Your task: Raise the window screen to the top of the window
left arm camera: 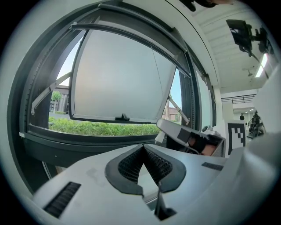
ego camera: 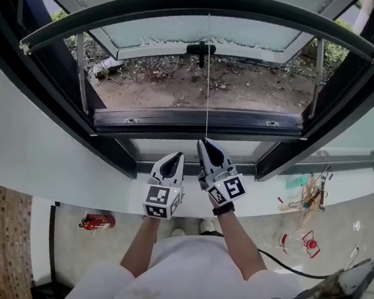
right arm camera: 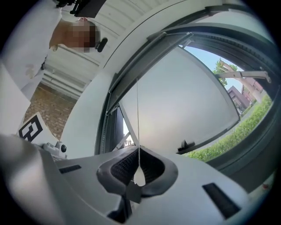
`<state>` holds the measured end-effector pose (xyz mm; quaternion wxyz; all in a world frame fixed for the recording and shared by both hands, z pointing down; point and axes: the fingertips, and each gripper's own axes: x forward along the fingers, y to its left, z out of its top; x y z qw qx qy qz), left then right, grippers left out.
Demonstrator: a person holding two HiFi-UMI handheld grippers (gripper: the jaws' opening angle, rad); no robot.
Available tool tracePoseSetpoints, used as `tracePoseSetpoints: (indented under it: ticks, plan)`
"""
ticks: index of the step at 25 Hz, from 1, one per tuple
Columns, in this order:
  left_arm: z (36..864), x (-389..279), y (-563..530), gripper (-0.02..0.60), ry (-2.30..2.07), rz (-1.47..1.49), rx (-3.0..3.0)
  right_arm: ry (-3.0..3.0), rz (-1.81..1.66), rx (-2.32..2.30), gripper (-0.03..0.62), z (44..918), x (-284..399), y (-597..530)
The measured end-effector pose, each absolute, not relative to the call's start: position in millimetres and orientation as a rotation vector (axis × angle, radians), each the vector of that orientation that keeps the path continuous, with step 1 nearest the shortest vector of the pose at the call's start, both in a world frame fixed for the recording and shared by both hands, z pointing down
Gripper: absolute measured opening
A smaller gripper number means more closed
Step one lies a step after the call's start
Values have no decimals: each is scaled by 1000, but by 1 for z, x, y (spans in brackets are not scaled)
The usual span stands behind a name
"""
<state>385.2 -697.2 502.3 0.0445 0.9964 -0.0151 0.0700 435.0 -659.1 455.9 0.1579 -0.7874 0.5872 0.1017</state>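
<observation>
The window screen's dark bottom bar [ego camera: 202, 6], capped pale at both ends, arcs across the upper part of the window opening, above the glass sash [ego camera: 186, 34] that is propped outward over bare soil [ego camera: 247, 85]. The mesh itself is too faint to make out. A thin pull cord [ego camera: 209, 88] drops straight from the middle of that bar, passes in front of the sash's black handle [ego camera: 201, 47], and ends in the right tongs [ego camera: 203, 142]. These are raised in front of the lower window frame [ego camera: 196, 123] and point up toward it. In the right gripper view the right tongs [right arm camera: 138, 149] are clenched on the cord [right arm camera: 137, 114], which rises taut from between the ribbed pads. The left tongs [ego camera: 176, 156] sit just beside the right ones, a little lower. In the left gripper view their tips [left arm camera: 143, 147] are pressed together with nothing between them, facing the sash and a green hedge [left arm camera: 101, 128] outside. On the floor below stand a red fire extinguisher [ego camera: 96, 221] and, well to the right, some scattered tools [ego camera: 308, 195].
</observation>
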Motion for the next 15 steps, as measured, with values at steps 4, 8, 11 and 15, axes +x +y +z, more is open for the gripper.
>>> tracePoseSetpoints:
  ticks: [4, 8, 11, 15]
  plan:
    - [500, 385, -700, 2, -45, 199, 3048, 1656, 332, -2208, 0, 431, 435, -660]
    - [502, 383, -703, 2, -59, 193, 3043, 1670, 359, -2174, 0, 418, 432, -667]
    - [508, 381, -699, 2, -51, 208, 3030, 1658, 368, -2150, 0, 409, 430, -664]
    - [508, 381, -700, 2, -44, 215, 3030, 1654, 436, -2112, 0, 378, 430, -667]
